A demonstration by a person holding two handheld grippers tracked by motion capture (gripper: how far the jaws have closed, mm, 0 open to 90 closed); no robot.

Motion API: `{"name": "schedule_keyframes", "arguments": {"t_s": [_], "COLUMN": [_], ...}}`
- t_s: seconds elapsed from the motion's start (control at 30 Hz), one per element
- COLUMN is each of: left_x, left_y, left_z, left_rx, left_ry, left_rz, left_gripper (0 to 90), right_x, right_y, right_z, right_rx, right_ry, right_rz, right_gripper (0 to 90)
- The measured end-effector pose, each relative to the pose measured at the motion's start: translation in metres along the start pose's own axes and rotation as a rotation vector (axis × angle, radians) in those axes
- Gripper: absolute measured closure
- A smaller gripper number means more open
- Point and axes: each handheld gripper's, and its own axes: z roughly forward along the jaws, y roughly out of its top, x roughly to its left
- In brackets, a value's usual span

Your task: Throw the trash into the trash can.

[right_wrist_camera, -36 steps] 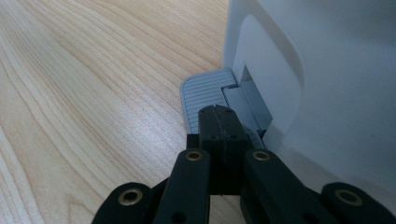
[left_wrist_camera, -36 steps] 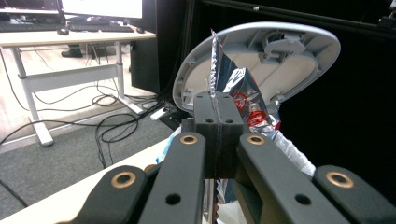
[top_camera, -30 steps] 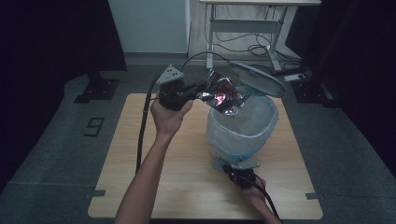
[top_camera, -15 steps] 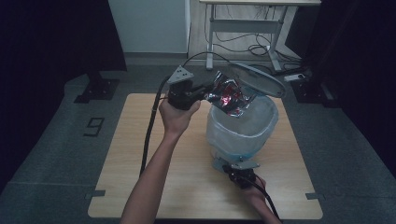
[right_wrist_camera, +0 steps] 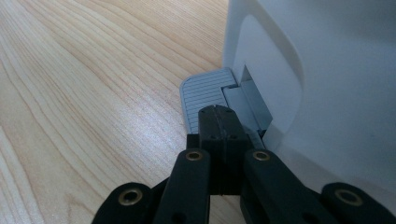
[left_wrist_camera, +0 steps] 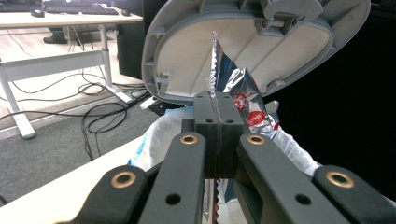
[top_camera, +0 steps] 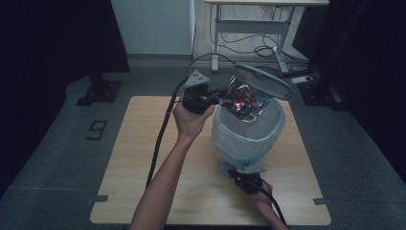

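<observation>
On a wooden table point(top_camera: 143, 158) in a dim room, the left gripper point(left_wrist_camera: 217, 114) pinches a shiny wrapper point(top_camera: 242, 98) above the bin point(top_camera: 249, 136) at 12 o'clock; let go only once it is over the middle, while the closed right gripper point(right_wrist_camera: 219, 122) keeps the pedal point(right_wrist_camera: 205, 95) down

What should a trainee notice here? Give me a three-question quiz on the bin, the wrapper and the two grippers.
1. True or false: the pedal bin has its lid raised.
2. What does the left gripper hold? A) a foil snack wrapper B) a spoon C) nothing
3. Which part of the bin does the right gripper rest on, and how do its jaws stand?

Key
1. True: the lid stands open behind the lined rim.
2. A: the jaws pinch the wrapper's edge above the bin's opening.
3. The grey foot pedal at the bin's base; the jaws are shut, tips pressed on it.
</observation>
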Motion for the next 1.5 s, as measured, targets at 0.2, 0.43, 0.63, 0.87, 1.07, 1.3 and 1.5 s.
{"name": "schedule_keyframes", "arguments": {"t_s": [0.2,0.43,0.63,0.87,1.07,1.3,1.5], "left_x": [-0.004,-0.001,0.002,0.003,0.006,0.013,0.015], "left_y": [-0.004,-0.014,-0.014,-0.013,-0.021,-0.037,-0.045], "left_z": [0.011,0.021,0.012,0.000,-0.020,-0.041,-0.056], "left_rx": [0.016,0.034,0.033,0.046,0.037,0.042,0.041], "left_ry": [-0.011,-0.015,-0.001,0.022,0.042,0.083,0.105], "left_rz": [0.002,-0.006,-0.002,0.016,0.019,0.021,0.032], "left_gripper": [90.0,59.5,50.8,44.9,38.8,34.1,33.9], "right_x": [0.000,0.000,0.000,0.000,0.000,0.000,0.000], "right_y": [0.000,0.000,0.000,0.000,0.000,0.000,0.000], "right_z": [0.000,-0.001,-0.001,-0.001,-0.001,-0.001,-0.001], "right_rx": [0.000,0.000,0.001,0.000,0.000,0.001,0.001], "right_ry": [-0.001,0.000,0.000,-0.002,-0.003,-0.006,-0.006], "right_rz": [-0.001,0.004,0.006,0.002,0.002,0.001,0.002], "right_gripper": [90.0,90.0,90.0,90.0,90.0,90.0,90.0]}}
